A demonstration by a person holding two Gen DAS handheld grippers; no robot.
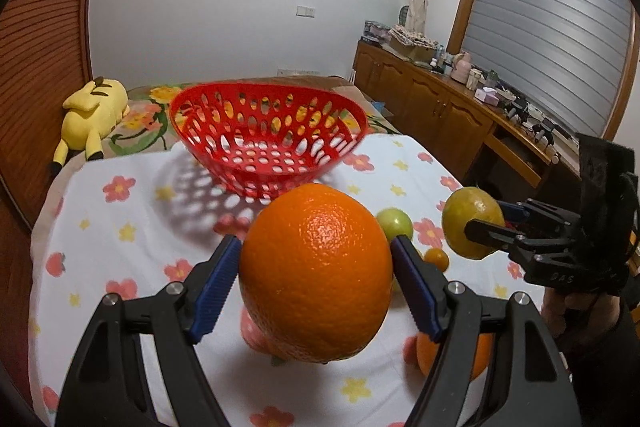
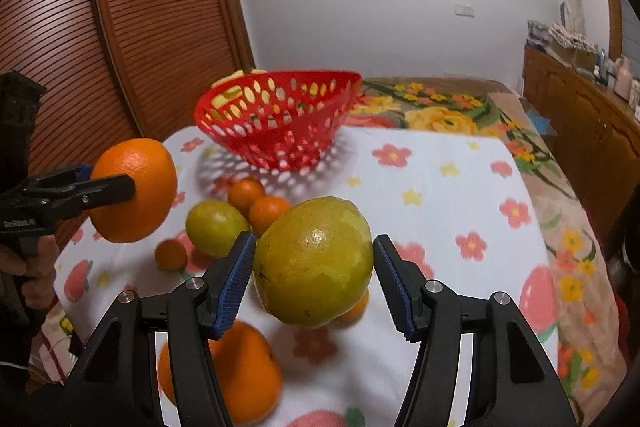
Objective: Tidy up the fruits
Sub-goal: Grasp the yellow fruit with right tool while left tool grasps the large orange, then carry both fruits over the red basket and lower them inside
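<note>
Orange fruit (image 1: 316,273) sits clamped in the left tool (image 1: 316,279) and a yellow-green fruit (image 2: 314,263) in the right tool (image 2: 314,273), both above the worktop (image 1: 120,227); next comes carrying them to the far red basket (image 1: 264,143).

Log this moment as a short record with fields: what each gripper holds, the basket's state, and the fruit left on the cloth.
left gripper: shut on the large orange, lifted off the cloth
right gripper: shut on the yellow-green citrus, also lifted
red basket: at the far end of the flowered cloth, empty
fruit left on cloth: green citrus, two mandarins, a tiny orange fruit, a big orange near the right gripper
done so far: nothing in the basket yet
</note>
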